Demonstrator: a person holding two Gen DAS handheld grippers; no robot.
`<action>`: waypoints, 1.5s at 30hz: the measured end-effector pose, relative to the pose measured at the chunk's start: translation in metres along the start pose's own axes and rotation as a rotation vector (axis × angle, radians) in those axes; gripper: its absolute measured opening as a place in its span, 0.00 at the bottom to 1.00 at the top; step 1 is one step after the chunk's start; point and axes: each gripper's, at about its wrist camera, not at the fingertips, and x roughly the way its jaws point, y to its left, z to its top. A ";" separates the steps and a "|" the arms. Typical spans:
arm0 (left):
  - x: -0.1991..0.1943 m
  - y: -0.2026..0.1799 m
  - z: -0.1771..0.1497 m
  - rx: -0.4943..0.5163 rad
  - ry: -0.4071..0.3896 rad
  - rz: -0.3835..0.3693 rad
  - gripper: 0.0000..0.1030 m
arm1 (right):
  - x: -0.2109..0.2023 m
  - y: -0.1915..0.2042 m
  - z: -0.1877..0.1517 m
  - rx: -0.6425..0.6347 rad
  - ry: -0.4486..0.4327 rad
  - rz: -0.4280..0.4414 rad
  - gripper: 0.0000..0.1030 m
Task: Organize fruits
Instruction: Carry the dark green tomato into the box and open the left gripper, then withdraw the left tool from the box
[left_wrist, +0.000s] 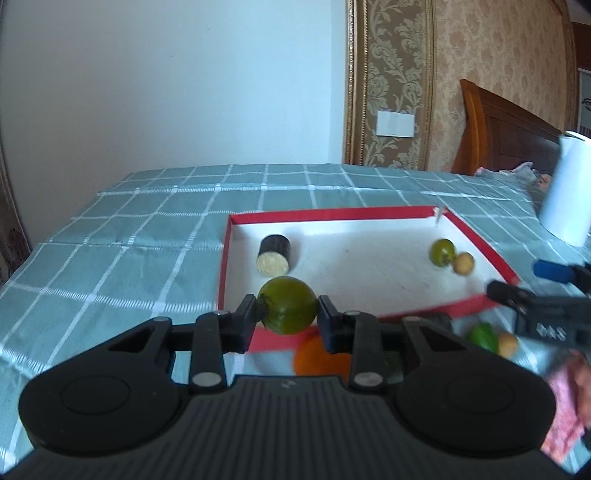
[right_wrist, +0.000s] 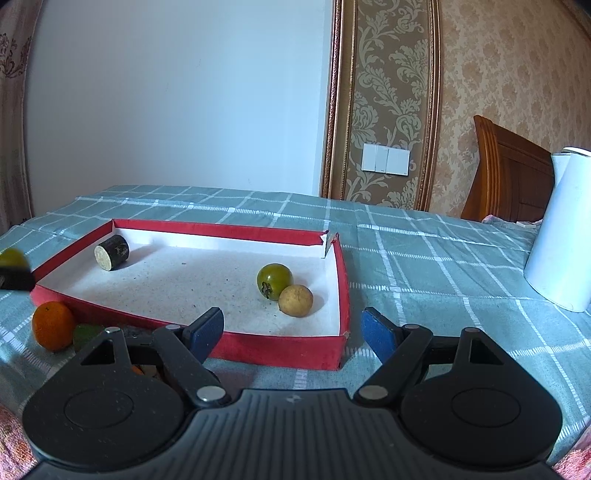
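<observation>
Our left gripper (left_wrist: 287, 314) clamps a green tomato (left_wrist: 287, 305) just short of the near wall of the red tray (left_wrist: 476, 236), which lies straight ahead on the checked desk (left_wrist: 110, 236). Our right gripper (right_wrist: 293, 332) waits with jaws apart and empty. An orange (right_wrist: 53, 325) sits outside the tray, nearer our left hand.

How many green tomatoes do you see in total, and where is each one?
2. One green tomato is held between the jaws of the left gripper, above the red tray's near edge. The other green tomato lies inside the tray, touching a small tan fruit.
</observation>
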 end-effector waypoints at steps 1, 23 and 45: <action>0.007 0.001 0.002 0.000 0.007 0.005 0.31 | 0.000 0.000 0.000 -0.001 0.002 0.000 0.79; 0.083 0.010 0.009 -0.023 0.111 0.029 0.31 | 0.001 0.009 -0.002 -0.045 -0.001 0.005 0.79; 0.015 0.010 -0.003 -0.008 -0.080 0.058 0.79 | 0.002 0.006 -0.004 -0.049 0.007 -0.004 0.79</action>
